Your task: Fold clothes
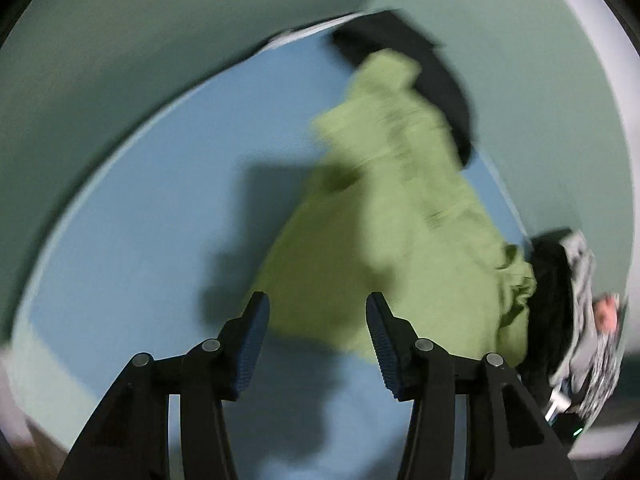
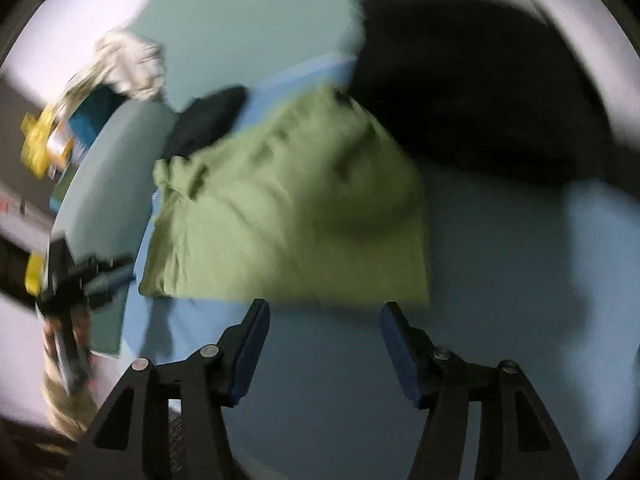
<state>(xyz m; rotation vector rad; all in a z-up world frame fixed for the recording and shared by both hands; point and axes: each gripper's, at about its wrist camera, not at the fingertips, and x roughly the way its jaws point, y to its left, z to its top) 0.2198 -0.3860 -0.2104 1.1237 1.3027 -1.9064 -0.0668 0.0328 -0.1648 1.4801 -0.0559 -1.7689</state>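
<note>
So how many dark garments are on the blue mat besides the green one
2. One small black garment lies at the green garment's far left corner. A larger black garment lies at its far right on the blue mat. Motion blur may hide others.

Left gripper [image 1: 318, 320] fingers [image 1: 256, 332] spread, empty, above green garment [image 1: 392, 220] on blue mat [image 1: 180, 200].

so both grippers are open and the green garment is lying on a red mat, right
Not quite: the mat is blue, not red, as the right wrist view shows. The rest holds: the left gripper and right gripper are open, and the green garment lies on it.
</note>
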